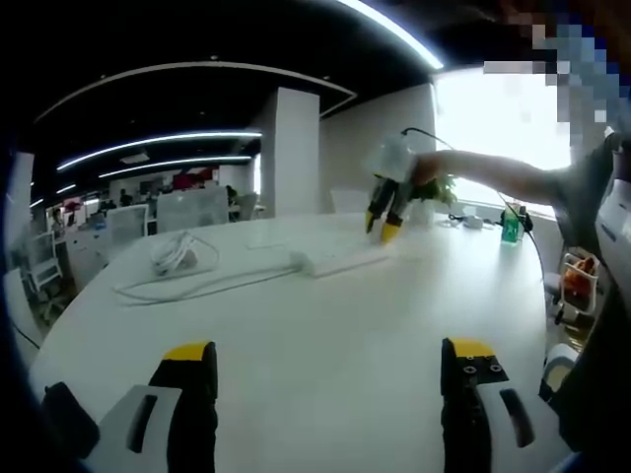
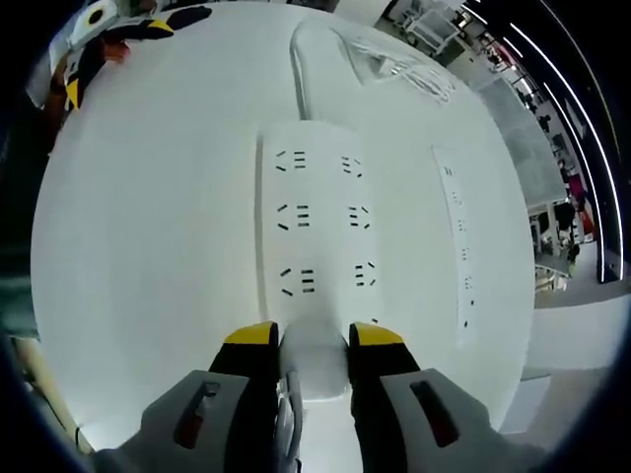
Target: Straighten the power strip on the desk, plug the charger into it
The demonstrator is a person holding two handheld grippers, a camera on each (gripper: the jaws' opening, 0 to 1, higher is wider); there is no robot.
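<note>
Two fingers (image 2: 367,340) pinching power strip (image 2: 317,222) end, right gripper (image 2: 314,340)

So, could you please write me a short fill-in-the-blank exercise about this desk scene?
1. The right tongs are closed on one end of the white ___.
2. The left tongs are ___ and hold nothing.
3. The power strip lies on a ___ desk.
4. The coiled cable on the desk is ___.

Missing words: power strip; open; white; white
</note>
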